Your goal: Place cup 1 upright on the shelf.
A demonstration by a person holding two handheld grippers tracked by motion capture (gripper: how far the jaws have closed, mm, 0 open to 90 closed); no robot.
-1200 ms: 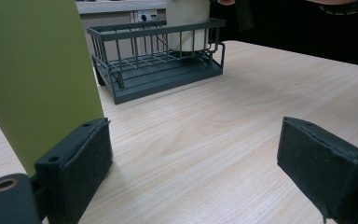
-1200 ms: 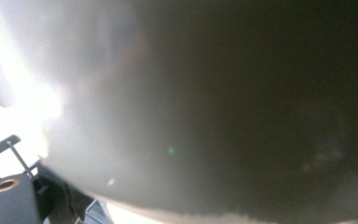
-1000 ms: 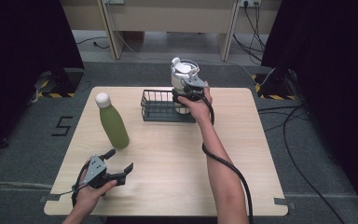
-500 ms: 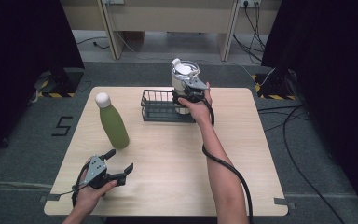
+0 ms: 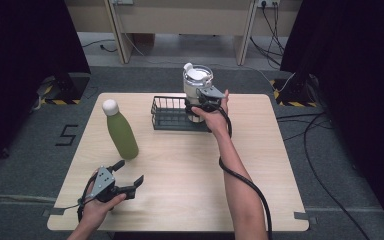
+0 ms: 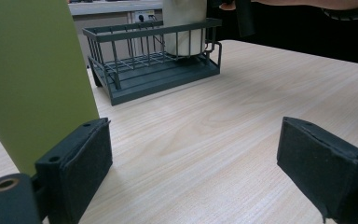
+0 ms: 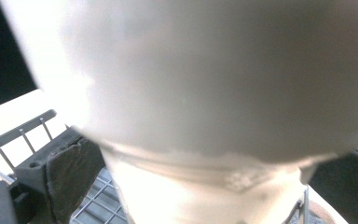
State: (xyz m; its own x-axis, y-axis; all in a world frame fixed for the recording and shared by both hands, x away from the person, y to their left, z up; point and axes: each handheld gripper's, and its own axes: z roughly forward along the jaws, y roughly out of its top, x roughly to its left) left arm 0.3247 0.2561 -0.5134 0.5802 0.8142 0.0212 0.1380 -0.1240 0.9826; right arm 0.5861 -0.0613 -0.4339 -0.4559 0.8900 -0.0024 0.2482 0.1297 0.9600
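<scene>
A wooden desk (image 5: 260,165) seen from above. At twelve o'clock, the right gripper (image 5: 203,102) pinches a white tumbler (image 5: 196,82) standing upright in the right end of a dark wire basket (image 5: 167,114). At seven o'clock, the left gripper (image 5: 128,179) rests with jaws spread, near a green bottle (image 5: 120,131) at ten o'clock.

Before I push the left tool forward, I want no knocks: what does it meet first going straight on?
Probably bare table first; the left tool stands open. The green bottle sits close by its left pad, the wire basket farther ahead. Depth unclear.
</scene>
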